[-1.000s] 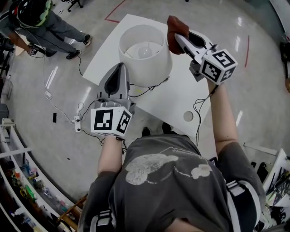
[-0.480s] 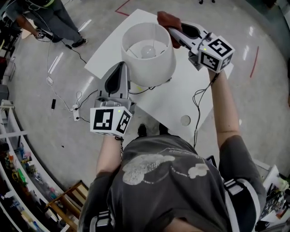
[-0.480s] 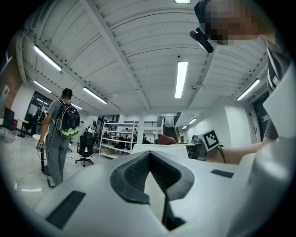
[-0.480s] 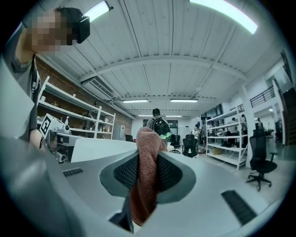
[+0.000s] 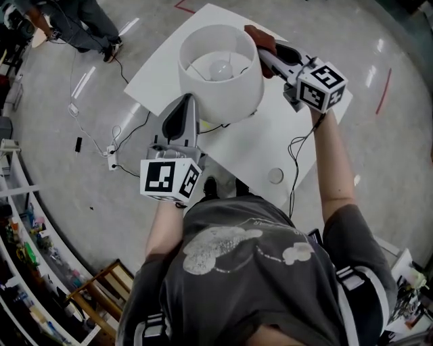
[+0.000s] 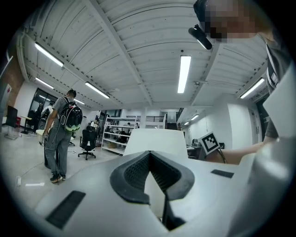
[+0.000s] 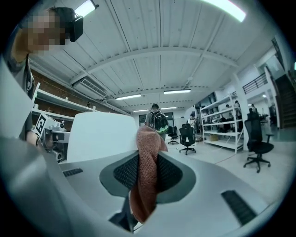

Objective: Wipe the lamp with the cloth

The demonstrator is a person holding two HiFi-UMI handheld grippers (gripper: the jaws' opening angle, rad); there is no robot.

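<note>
The lamp has a white drum shade (image 5: 230,91) with a bulb (image 5: 222,67) inside and stands on the white table (image 5: 284,135). My right gripper (image 5: 265,51) is shut on a reddish-brown cloth (image 5: 259,37), which presses on the shade's far right rim. In the right gripper view the cloth (image 7: 147,176) hangs between the jaws, with the shade (image 7: 99,136) just to its left. My left gripper (image 5: 189,101) sits at the shade's near left side. Its jaws meet at the tips, with the shade (image 6: 155,139) right beyond them.
A black cable (image 5: 213,130) runs off the table's near edge, and a small round disc (image 5: 275,176) lies near that edge. A power strip (image 5: 111,154) lies on the floor at left. A person (image 5: 88,20) stands at the top left. Shelves (image 5: 27,257) line the left side.
The right gripper with the cloth has slid a little along the shade's far right rim. The left gripper has stayed by the shade's near side.
</note>
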